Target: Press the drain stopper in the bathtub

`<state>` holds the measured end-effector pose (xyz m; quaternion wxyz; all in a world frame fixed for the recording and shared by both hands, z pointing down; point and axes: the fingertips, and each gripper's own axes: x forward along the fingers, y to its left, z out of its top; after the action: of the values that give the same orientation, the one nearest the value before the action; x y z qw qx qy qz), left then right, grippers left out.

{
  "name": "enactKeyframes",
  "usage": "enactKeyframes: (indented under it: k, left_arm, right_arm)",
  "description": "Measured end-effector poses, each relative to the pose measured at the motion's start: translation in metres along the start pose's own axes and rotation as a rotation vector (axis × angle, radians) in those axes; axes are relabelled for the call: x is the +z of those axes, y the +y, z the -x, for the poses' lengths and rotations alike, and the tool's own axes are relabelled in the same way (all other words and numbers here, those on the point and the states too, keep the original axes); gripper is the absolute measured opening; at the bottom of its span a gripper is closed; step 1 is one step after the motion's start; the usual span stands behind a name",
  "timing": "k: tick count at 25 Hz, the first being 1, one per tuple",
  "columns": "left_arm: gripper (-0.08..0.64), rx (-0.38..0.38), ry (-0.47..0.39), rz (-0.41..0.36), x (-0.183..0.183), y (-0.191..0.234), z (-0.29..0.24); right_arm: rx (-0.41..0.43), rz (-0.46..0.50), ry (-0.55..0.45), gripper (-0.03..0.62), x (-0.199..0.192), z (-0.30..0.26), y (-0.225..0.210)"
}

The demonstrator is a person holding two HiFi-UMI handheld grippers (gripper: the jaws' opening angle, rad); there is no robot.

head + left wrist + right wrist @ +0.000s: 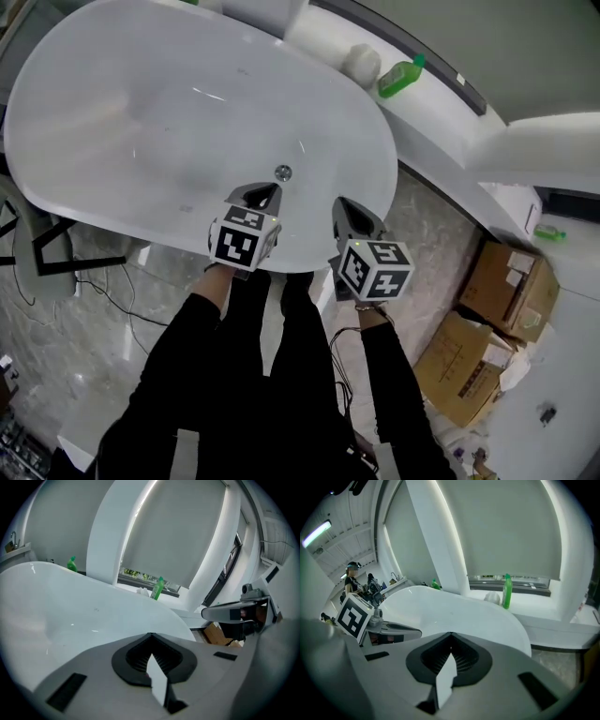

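The white oval bathtub (112,178) fills the upper left of the head view. Its small round metal drain stopper (282,172) sits on the tub floor near the near end. My left gripper (270,190) hangs over the tub's near rim, its tip just short of the stopper and not touching it. To its right, my right gripper (340,204) is held over the rim. Both are shut with nothing between the jaws, as the left gripper (150,634) and right gripper (451,633) show in their own views. The stopper is hidden in both gripper views.
A green bottle (401,77) and a white round object (362,64) stand on the window ledge (441,103) behind the tub. Cardboard boxes (487,319) lie on the floor at the right. A black stand and cables (56,253) are at the left.
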<state>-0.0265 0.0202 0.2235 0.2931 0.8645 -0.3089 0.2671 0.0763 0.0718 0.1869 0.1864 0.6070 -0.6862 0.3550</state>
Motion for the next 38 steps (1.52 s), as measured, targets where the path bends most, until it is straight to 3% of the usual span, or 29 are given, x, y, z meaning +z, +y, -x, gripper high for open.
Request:
enactKeyframes:
  k: [8, 18, 21, 26, 32, 38]
  left_arm:
    - [0.005, 0.017, 0.062, 0.036, -0.019, 0.035, -0.061]
    - [0.005, 0.123, 0.105, 0.170, -0.065, 0.091, -0.162]
    - [0.005, 0.141, 0.144, 0.189, -0.088, 0.100, -0.197]
    - [0.005, 0.186, 0.211, 0.269, -0.129, 0.113, -0.242]
    - [0.005, 0.222, 0.236, 0.318, -0.164, 0.126, -0.286]
    - [0.005, 0.248, 0.276, 0.341, -0.198, 0.136, -0.325]
  right_arm:
    - [0.009, 0.014, 0.066, 0.001, -0.010, -0.067, -0.028]
    - [0.087, 0.063, 0.154, 0.001, -0.027, -0.180, -0.073]
    - [0.115, 0.078, 0.195, 0.001, -0.038, -0.211, -0.088]
    - [0.193, 0.207, 0.276, 0.000, -0.060, -0.255, -0.098]
    - [0.232, 0.179, 0.358, 0.000, -0.096, -0.302, -0.116]
    - [0.258, 0.222, 0.459, 0.000, -0.138, -0.330, -0.129]
